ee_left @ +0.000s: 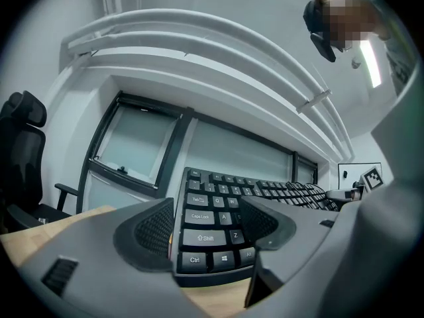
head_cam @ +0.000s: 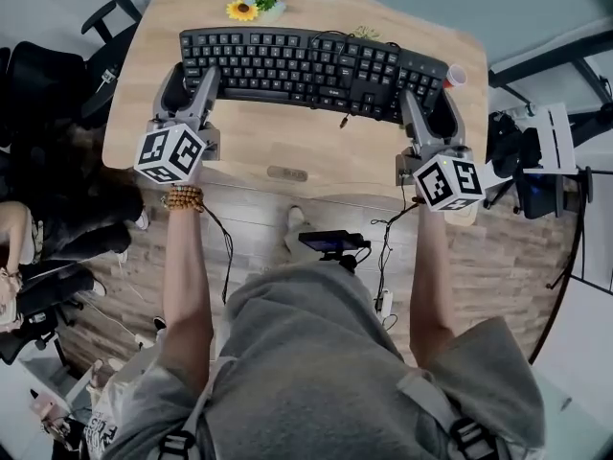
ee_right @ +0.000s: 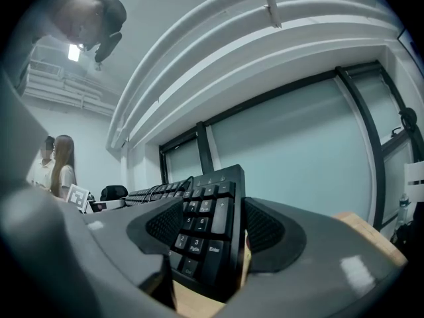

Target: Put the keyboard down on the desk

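Two wide grips hold the keyboard [head_cam: 306,65] low over the desk [head_cam: 287,151]: the left gripper [head_cam: 190,82] and right gripper [head_cam: 428,113] clamp its ends. Releasing unevenly could drop one end, and the loose cable [head_cam: 337,36] might get trapped underneath.

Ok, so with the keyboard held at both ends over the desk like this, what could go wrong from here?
The loose cable lies across the keys of the keyboard and its end hangs past the near edge; it could get trapped underneath. The sunflower sits just behind the back edge, so a push away could knock it. The left gripper and right gripper each pinch only one end; an uneven release may drop one side.
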Available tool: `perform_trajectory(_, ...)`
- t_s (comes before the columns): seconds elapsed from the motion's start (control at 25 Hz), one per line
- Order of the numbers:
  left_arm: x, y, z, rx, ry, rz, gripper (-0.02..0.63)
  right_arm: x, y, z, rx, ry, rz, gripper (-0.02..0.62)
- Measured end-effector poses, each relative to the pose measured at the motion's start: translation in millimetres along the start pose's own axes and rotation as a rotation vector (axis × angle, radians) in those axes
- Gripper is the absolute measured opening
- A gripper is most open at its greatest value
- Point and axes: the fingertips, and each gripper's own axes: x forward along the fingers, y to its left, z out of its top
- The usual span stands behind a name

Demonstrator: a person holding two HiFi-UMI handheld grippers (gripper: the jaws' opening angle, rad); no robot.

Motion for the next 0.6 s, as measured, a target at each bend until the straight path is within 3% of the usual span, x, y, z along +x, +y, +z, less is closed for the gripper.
perform_trajectory(0.6, 37, 27, -121, -0.04, 0.234, 0.033, 0.314, 24, -57, -114, 0.123, 0.198, -0.061, 0.288)
